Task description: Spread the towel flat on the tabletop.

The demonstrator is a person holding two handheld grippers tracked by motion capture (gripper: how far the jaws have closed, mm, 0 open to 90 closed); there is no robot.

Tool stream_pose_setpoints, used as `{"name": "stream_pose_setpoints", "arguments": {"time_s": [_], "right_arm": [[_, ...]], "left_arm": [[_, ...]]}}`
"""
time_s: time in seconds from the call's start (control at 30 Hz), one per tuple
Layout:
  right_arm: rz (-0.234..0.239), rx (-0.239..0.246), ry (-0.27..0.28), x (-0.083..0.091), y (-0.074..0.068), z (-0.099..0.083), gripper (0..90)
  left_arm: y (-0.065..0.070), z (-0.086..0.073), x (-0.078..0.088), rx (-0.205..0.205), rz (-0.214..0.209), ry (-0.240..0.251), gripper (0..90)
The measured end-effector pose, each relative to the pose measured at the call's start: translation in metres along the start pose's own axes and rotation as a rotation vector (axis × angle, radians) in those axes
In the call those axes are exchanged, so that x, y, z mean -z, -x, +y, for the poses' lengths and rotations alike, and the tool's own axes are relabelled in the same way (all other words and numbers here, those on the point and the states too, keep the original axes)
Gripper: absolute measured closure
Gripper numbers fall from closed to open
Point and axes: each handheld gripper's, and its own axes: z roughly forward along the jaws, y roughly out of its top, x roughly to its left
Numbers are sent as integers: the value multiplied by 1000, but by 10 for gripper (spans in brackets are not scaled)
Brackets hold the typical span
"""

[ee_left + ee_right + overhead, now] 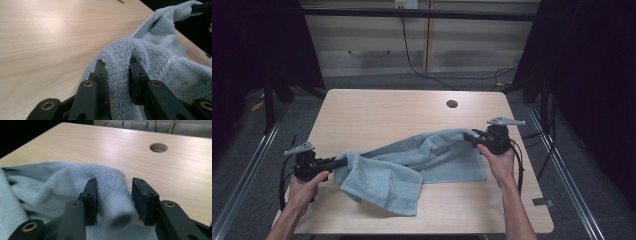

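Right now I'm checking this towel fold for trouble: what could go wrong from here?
1. The right gripper stands open around the towel; that blurred corner is slipping and may land bunched.
2. The left gripper pinches a thick fold; if it lets go unevenly, the crumpled near edge could stay rumpled.
3. The towel lies close to the table front edge and could slide off.

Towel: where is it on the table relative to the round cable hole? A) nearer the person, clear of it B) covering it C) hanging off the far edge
A: in the high view the towel lies between the person and the hole, which sits uncovered.
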Motion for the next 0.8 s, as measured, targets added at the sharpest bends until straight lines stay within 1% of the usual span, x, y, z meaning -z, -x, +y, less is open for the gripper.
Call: {"name": "stream_pose_setpoints", "arguments": {"time_s": [0.03,0.07,0.1,0.13,0.17,0.2,0.23,0.3,0.33,0.37,0.4,0.43,0.47,0.5,0.53,0.57,0.6,0.63,0.67,0.7,0.73,0.77,0.8], "right_arm": [[-7,6,3,3,-2,0,493],[-15,4,6,6,-3,1,459],[-12,2,12,9,-4,1,447],[-20,6,21,15,-7,-1,399],[-20,6,21,15,-7,-1,399],[-16,6,25,17,-7,-2,400],[1,5,26,20,-8,-6,402],[22,4,7,19,-11,-14,418],[38,10,-35,14,-15,-27,425],[38,10,-35,14,-15,-27,425],[61,13,-80,5,-20,-42,448],[61,13,-80,5,-20,-42,448],[65,15,-102,-1,-22,-49,448],[67,15,-126,-6,-24,-56,446],[74,9,-157,-15,-28,-67,436],[78,9,-166,-19,-29,-70,427],[78,9,-166,-19,-29,-70,427],[76,18,-199,-29,-34,-77,416],[76,18,-199,-29,-34,-77,416],[72,23,-207,-32,-36,-78,416],[67,41,-238,-41,-42,-82,464],[46,55,-230,-43,-44,-83,493],[31,83,-219,-47,-46,-82,546]], "left_arm": [[0,-1,2,-6,5,0,721],[0,-2,4,-6,0,-6,725],[1,-2,8,-19,0,-13,730],[4,-5,13,-28,6,-26,734],[4,-5,13,-28,6,-26,734],[6,-8,18,-37,0,-37,734],[7,-10,22,-46,-3,-46,734],[9,-16,28,-52,-33,-48,729],[11,-18,32,-50,-47,-32,718],[11,-18,32,-50,-47,-32,705],[12,-16,34,-58,-59,-14,691],[12,-16,34,-58,-59,-14,678],[13,-14,35,-62,-54,-2,678],[14,-11,35,-61,-58,8,654],[15,-5,35,-63,-71,28,615],[16,-2,35,-62,-75,38,588],[16,-2,35,-62,-75,38,558],[17,4,34,-54,-82,62,536],[17,4,34,-54,-82,62,527],[17,7,33,-55,-84,68,527],[19,11,33,-63,-79,73,501],[20,12,32,-60,-78,77,493],[21,13,30,-69,-72,70,488]]}}
